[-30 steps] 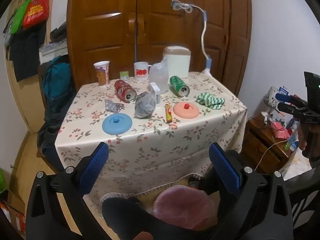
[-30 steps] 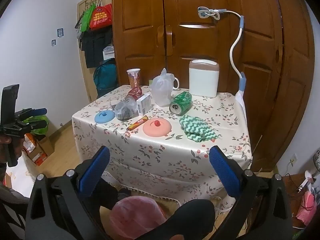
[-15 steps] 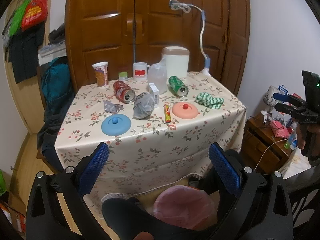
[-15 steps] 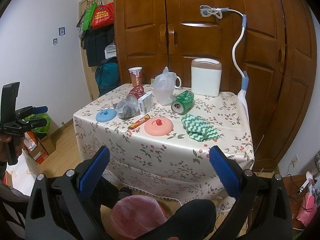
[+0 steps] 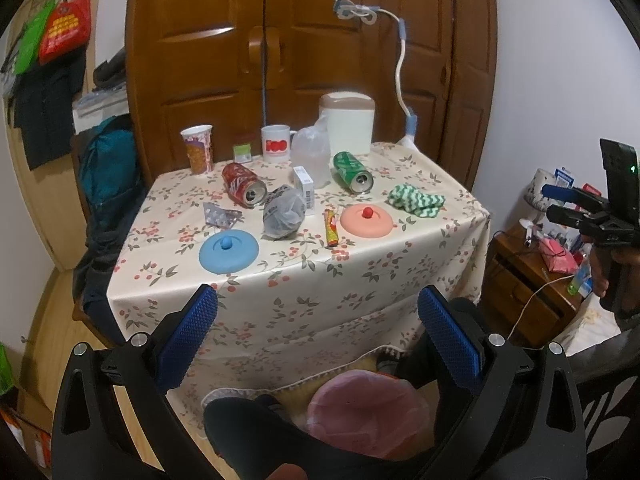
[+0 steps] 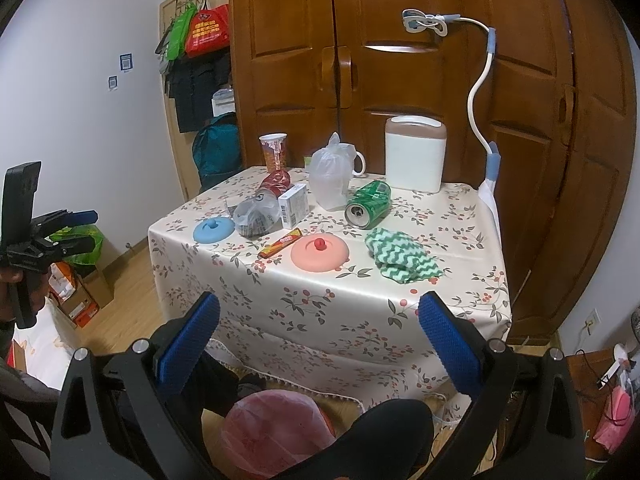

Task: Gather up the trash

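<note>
Trash (two cans (image 5: 244,187), a crumpled bag (image 5: 283,216), a wrapper (image 5: 330,227)) lies mid-table (image 5: 280,304), well clear of both empty, wide-apart tongs, left gripper (image 5: 318,334) and right gripper (image 6: 319,336), so approaching the near-edge wrapper first looks easiest.

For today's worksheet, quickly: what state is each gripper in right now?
Left gripper: open, holding nothing, short of the table.
Right gripper: open, holding nothing.
</note>
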